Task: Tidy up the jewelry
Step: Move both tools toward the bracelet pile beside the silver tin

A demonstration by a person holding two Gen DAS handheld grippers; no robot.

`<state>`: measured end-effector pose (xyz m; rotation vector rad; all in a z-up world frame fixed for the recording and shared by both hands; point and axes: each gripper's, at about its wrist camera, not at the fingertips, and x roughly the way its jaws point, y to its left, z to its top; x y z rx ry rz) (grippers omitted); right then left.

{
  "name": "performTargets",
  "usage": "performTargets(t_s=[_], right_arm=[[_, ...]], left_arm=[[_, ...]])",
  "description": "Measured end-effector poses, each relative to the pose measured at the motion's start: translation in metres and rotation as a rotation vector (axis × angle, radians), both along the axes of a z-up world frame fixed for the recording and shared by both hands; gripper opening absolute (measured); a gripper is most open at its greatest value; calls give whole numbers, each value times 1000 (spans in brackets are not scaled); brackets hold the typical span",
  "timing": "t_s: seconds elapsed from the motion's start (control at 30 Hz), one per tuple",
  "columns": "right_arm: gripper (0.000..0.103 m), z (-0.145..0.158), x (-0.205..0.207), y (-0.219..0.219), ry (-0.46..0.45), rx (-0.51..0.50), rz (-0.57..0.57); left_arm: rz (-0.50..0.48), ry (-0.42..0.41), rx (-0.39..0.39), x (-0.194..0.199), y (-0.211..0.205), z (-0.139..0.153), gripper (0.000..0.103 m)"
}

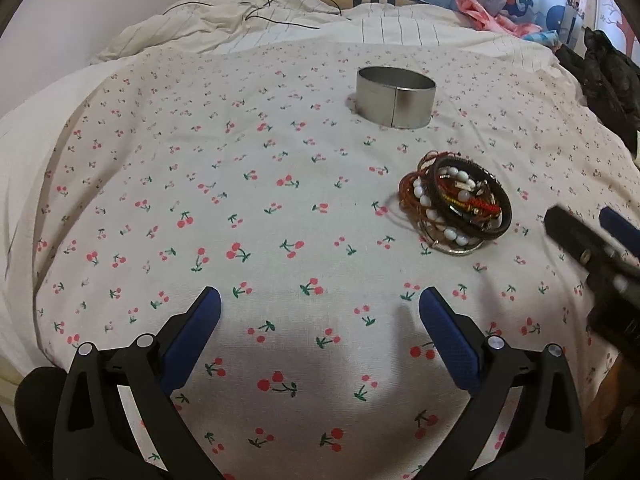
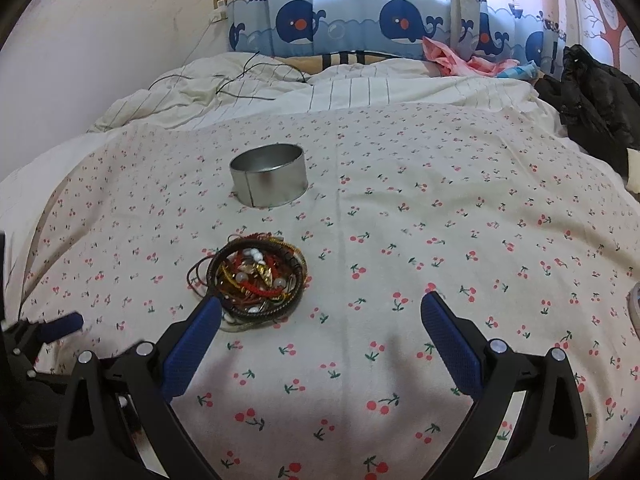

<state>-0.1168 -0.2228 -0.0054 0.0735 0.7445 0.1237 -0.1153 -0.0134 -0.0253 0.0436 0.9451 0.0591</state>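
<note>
Both wide open and empty, left gripper (image 1: 320, 300) and right gripper (image 2: 320, 304) over cherry-print bedsheet (image 1: 200, 200), tangled pile of beaded and braided bracelets (image 1: 456, 204) near round metal tin (image 1: 396, 98), probably its destination.

A bed under a whale-print curtain

We see a cherry-print sheet (image 2: 400, 208) over the bed, a rumpled striped duvet (image 2: 320, 92) behind it, the whale curtain (image 2: 352, 24) beyond, daylight through it, and a pale wall (image 2: 100, 40) left of the curtain.

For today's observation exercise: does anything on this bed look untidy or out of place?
Yes: the bracelets lie tangled in one heap on the cherry-print sheet, outside the metal tin standing nearby, apart from them.
</note>
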Motion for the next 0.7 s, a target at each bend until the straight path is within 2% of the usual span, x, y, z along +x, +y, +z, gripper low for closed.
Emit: performTargets(t_s=[0.7], right_arm=[[96,1,2,-1,6,-1,-5]], left_arm=[[-23,-3,12,3,-6,9,95]])
